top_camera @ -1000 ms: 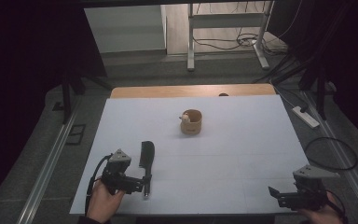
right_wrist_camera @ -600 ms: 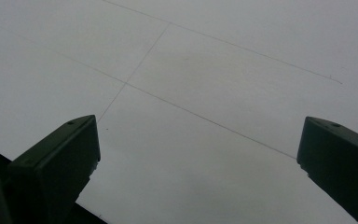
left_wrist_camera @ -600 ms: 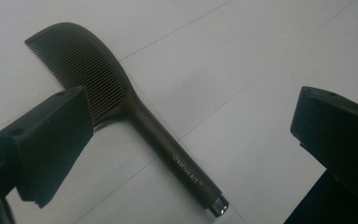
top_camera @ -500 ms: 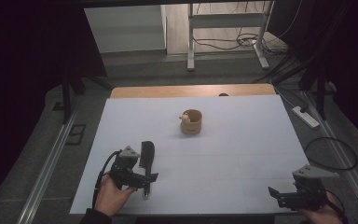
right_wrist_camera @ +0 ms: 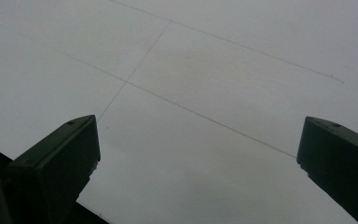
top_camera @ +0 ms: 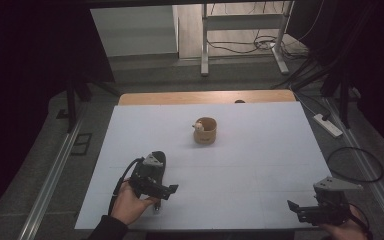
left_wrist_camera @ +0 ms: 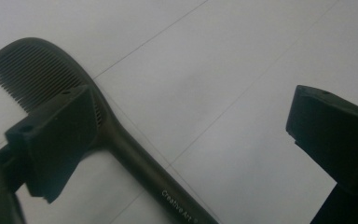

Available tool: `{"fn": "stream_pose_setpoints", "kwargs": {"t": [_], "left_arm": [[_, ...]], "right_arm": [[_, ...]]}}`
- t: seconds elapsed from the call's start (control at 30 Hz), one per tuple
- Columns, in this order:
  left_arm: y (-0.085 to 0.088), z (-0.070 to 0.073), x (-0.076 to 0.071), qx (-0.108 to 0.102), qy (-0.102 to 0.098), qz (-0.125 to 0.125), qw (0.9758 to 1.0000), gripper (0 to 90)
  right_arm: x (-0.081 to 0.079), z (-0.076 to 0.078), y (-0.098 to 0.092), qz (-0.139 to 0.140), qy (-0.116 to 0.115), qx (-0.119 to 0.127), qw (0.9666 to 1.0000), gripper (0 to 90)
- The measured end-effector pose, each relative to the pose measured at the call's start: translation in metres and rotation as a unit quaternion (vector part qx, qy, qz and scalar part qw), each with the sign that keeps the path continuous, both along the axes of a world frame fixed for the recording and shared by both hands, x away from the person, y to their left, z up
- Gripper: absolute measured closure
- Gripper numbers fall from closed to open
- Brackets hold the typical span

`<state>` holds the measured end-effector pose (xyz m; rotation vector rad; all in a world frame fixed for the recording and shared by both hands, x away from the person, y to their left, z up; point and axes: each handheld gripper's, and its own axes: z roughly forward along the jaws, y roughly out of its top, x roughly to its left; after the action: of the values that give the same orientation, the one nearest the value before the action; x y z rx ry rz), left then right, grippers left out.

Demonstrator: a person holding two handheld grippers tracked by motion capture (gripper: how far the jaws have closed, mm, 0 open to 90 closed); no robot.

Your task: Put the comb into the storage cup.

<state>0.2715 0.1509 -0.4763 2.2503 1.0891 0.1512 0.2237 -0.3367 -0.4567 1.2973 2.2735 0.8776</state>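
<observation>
On the white table (top_camera: 260, 190), high view: left gripper (top_camera: 166, 190) held in the person's left hand (top_camera: 130, 202) near the front left edge, a grey three-cornered plate on top, a black cable looping off its rear. Directly beneath and beyond it lies a black comb (top_camera: 160, 159), of which just the rounded far end shows past the gripper body. Right gripper (top_camera: 294, 207) sits at the front right corner, well apart from the comb, its own grey plate uppermost. A small tan wooden cup (top_camera: 205, 131) stands upright near the table's middle, a pale small item resting at its rim; too small to identify. A strip of bare wooden tabletop (top_camera: 205, 97) runs along the far edge.

Left gripper view: jaws spread wide, nothing between them pressed. The comb (left_wrist_camera: 135, 158) lies flat on the table surface, fine teeth fanned at upper left, handle running toward the bottom middle, white lettering printed on the handle. One jaw stands over the neck where teeth meet handle; the other jaw hangs over bare table, well to the side. Whether the near jaw touches the comb cannot be told.

Right gripper view: jaws released and wide apart, over bare white table (right_wrist_camera: 191, 116) crossed by thin seam lines.
</observation>
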Motion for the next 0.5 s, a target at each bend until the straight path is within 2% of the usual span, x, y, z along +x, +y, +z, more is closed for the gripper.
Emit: {"fn": "stream_pose_setpoints", "kwargs": {"t": [0.07, 0.2, 0.27, 0.4, 0.43, 0.5], "left_arm": [[-0.0018, -0.0003, 0.0014, 0.003, -0.002, -0.004, 1.0000, 8.4], [-0.0022, -0.0015, 0.0028, 0.012, 0.001, -0.005, 0.9999, 29.8], [-0.0011, -0.0015, 0.0031, 0.010, 0.004, -0.007, 0.9999, 46.0], [0.0009, -0.0006, 0.0033, 0.007, 0.009, -0.009, 0.9999, 72.8], [0.0019, -0.0002, 0.0026, 0.004, 0.016, -0.009, 0.9998, 80.3], [0.0020, 0.0005, 0.0014, 0.007, 0.021, -0.010, 0.9997, 88.5]], "right_arm": [[0.0000, 0.0000, 0.0000, 0.000, 0.000, 0.000, 1.0000, 0.0], [0.0000, 0.0000, 0.0000, 0.001, 0.000, 0.000, 1.0000, 0.0], [0.0000, 0.0000, 0.0000, 0.001, 0.000, 0.000, 1.0000, 0.0], [0.0002, 0.0000, 0.0000, 0.001, 0.001, 0.000, 1.0000, 0.0], [0.0003, -0.0001, 0.0000, 0.001, 0.001, 0.000, 1.0000, 0.0], [0.0003, -0.0001, 0.0001, 0.002, 0.001, 0.000, 1.0000, 0.0]]}}
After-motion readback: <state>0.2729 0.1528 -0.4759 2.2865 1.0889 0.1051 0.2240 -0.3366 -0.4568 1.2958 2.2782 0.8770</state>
